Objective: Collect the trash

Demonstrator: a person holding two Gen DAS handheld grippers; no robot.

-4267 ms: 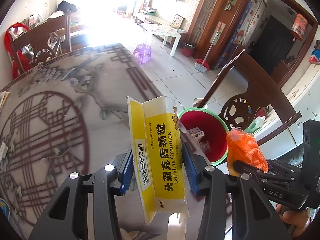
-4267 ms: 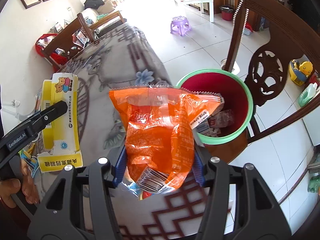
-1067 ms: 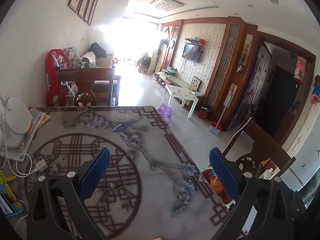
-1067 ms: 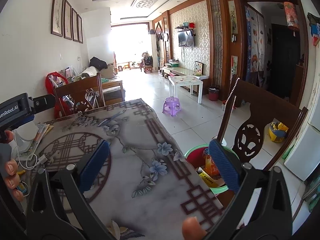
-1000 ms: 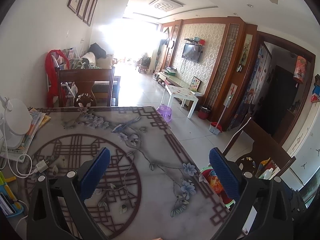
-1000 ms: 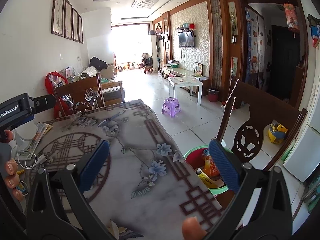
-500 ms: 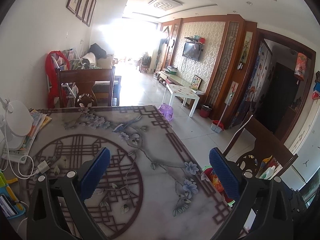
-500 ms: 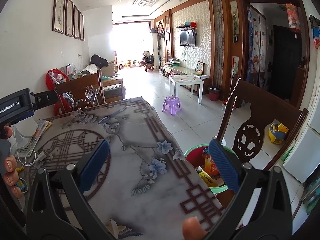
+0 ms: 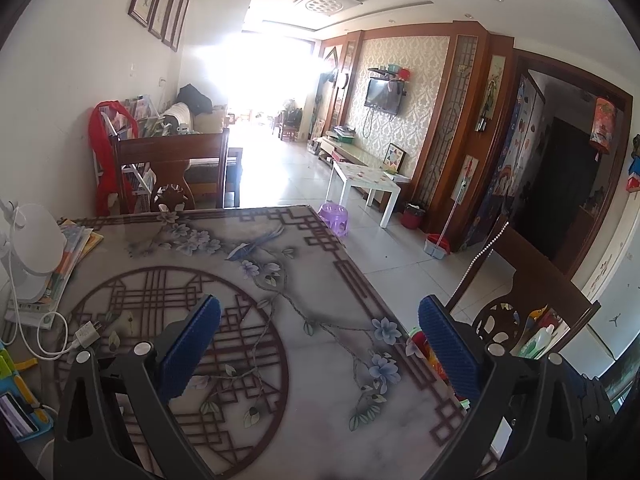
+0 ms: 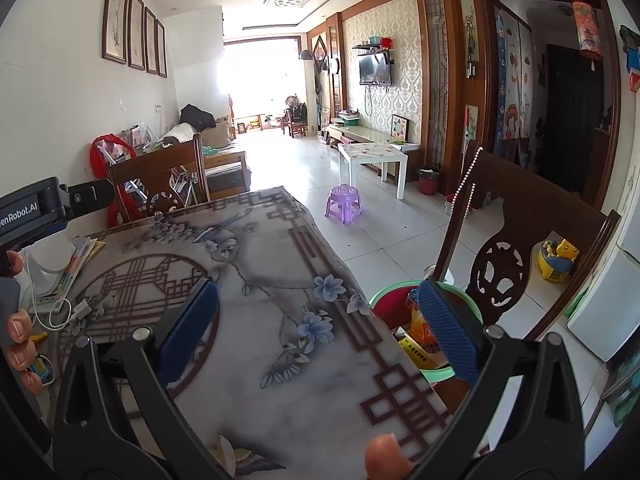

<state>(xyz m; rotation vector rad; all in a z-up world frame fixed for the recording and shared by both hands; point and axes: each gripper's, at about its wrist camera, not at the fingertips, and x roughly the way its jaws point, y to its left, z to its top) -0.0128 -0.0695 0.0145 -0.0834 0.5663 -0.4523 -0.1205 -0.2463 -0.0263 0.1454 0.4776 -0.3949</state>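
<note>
Over the patterned table (image 9: 304, 400), my left gripper (image 9: 320, 308) is open and holds nothing. My right gripper (image 10: 318, 292) is open too, nothing between its blue pads, above the table (image 10: 260, 276). A red bin with a green rim (image 10: 382, 296) stands on the floor off the table's right edge. Inside it lie an orange snack bag (image 10: 416, 320) and a yellow medicine box (image 10: 414, 350), partly hidden by my right finger. In the left wrist view only a sliver of the bin (image 9: 420, 340) shows behind the right finger.
A dark wooden chair (image 10: 520, 248) stands right behind the bin, another chair (image 9: 172, 168) at the table's far end. A white fan on books (image 9: 36, 248) and a charger cable (image 9: 86, 334) lie at the left edge. The left gripper's body (image 10: 48, 204) and a hand (image 10: 18, 328) show left.
Since 4.3 s ago both grippers let go: the yellow box and orange bag now lie in the bin, and both grippers pulled back and up. Almost nothing moved in the last second.
</note>
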